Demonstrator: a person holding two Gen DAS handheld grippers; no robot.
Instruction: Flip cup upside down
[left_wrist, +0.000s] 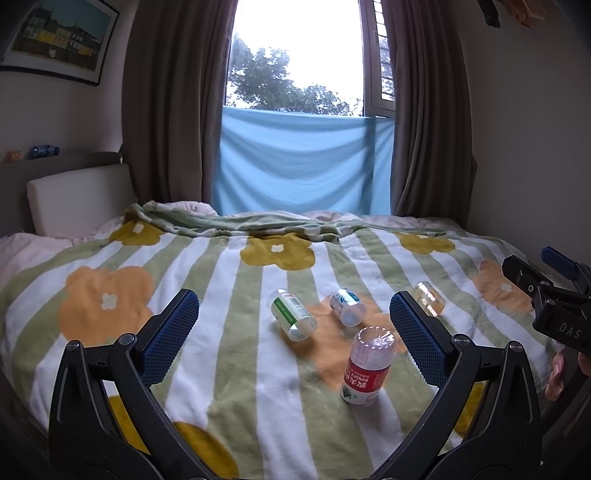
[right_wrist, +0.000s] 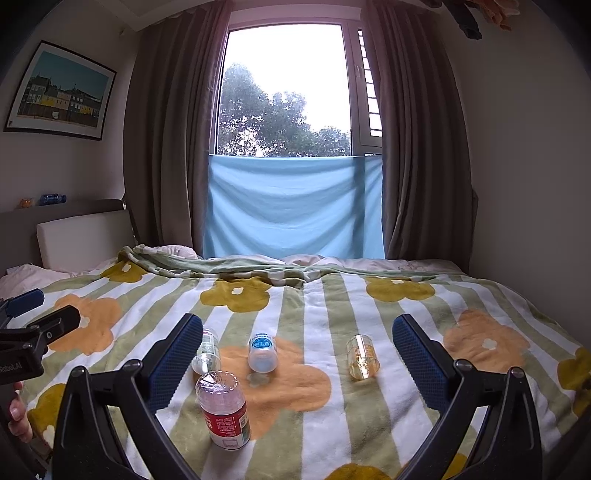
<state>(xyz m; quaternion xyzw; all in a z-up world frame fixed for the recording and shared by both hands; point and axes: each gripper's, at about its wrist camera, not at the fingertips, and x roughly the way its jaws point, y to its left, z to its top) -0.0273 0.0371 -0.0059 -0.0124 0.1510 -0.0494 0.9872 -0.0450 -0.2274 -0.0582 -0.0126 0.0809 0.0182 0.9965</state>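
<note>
Four cut-bottle cups on the striped flower blanket (right_wrist: 317, 428) — nothing gripped.

Red-label cup (right_wrist: 222, 411) stands mouth-down, dome up, looks empty; green-label cup (left_wrist: 291, 314), blue-label cup (right_wrist: 262, 352) and yellowish clear cup (right_wrist: 362, 357) lie on their sides, long axes roughly along the bed, mouths toward the cameras. Left gripper (left_wrist: 293, 338) and right gripper (right_wrist: 297, 360) hover spread wide, touching no cup.

Bed (right_wrist: 369, 435), flowered blanket: four cut-bottle cups (right_wrist: 364, 357) lying.
</note>
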